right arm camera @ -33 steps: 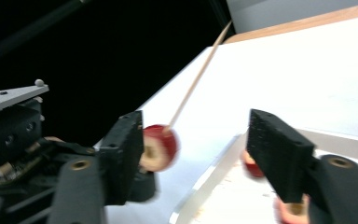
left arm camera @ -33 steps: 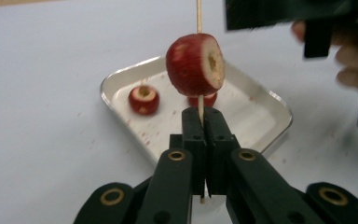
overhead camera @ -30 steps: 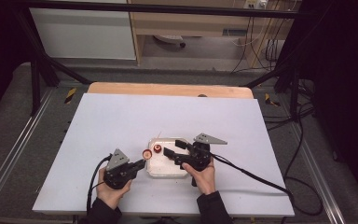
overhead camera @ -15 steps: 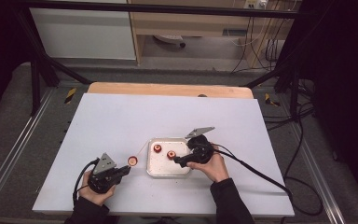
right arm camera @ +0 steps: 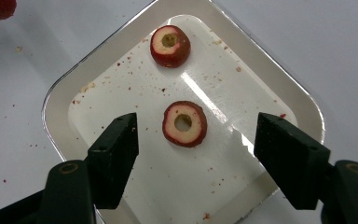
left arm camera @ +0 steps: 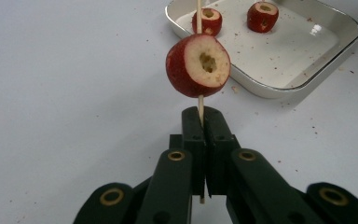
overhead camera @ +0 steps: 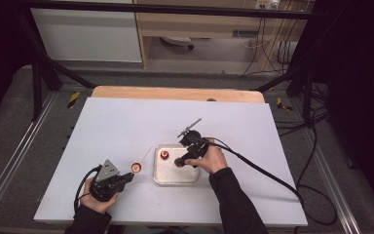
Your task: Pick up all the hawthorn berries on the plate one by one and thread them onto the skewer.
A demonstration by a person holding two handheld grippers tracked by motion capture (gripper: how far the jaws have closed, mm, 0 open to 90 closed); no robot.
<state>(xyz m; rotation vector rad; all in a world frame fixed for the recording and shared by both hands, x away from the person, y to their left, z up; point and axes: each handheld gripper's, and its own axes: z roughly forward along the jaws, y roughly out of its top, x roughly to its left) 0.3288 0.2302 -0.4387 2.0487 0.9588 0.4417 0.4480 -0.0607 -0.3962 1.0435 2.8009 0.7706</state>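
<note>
counting three cored fruits (left arm camera: 198,65): one skewered, two in tray (right arm camera: 63,93)

Table: a big white top (overhead camera: 126,126) lies on a light wooden board (overhead camera: 175,92) that peeks out at the far edge.
Floor: grey carpet (overhead camera: 9,126) lies on both sides of the table.
Rails: shiny metal bars (overhead camera: 17,161) run along the floor, left and right.
Frame: black poles (overhead camera: 39,73) stand behind the table.
Back: a white cabinet (overhead camera: 87,34) and a wooden shelf (overhead camera: 199,24).
Cables: black wires (overhead camera: 316,141) lie on the floor at the right.
Light: bright on the table, dark at the sides.
</note>
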